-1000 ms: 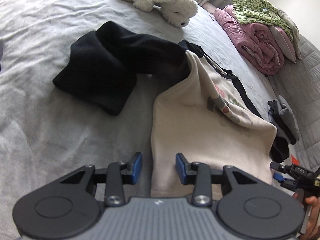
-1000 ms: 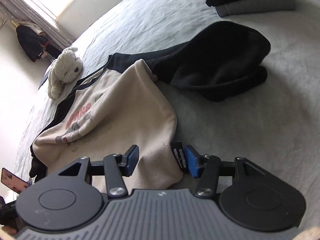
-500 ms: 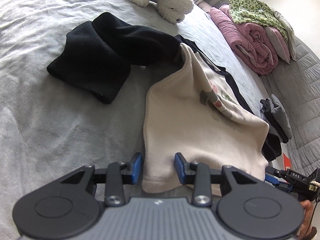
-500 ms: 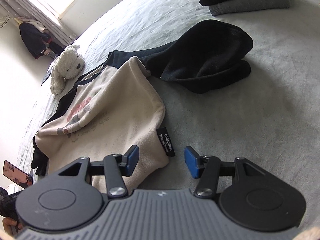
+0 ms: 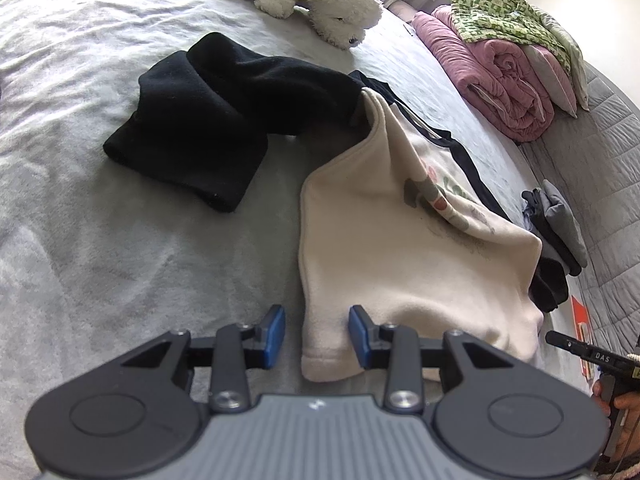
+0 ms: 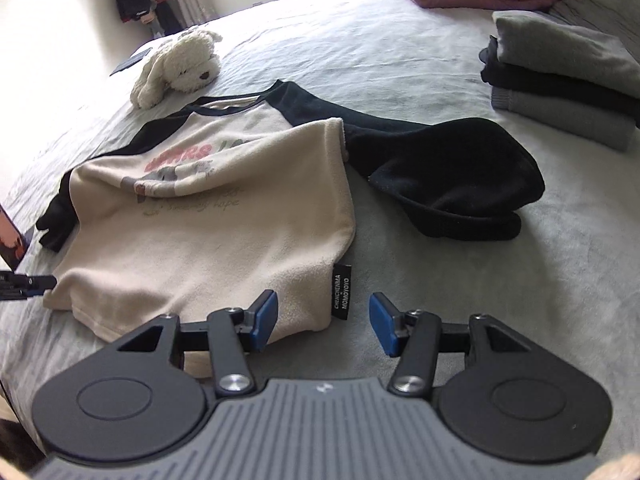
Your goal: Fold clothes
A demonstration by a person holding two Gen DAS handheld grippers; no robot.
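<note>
My left gripper [image 5: 316, 336] straddles the cream sweatshirt [image 5: 400, 264] hem on the bed [image 5: 120, 272], jaws apart; right gripper [image 6: 322, 322] spread; a thin bite risks slipping

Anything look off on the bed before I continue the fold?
The sweatshirt lies askew: its black sleeve is bunched in a heap off to one side, not laid flat. Nothing looks damaged.
</note>
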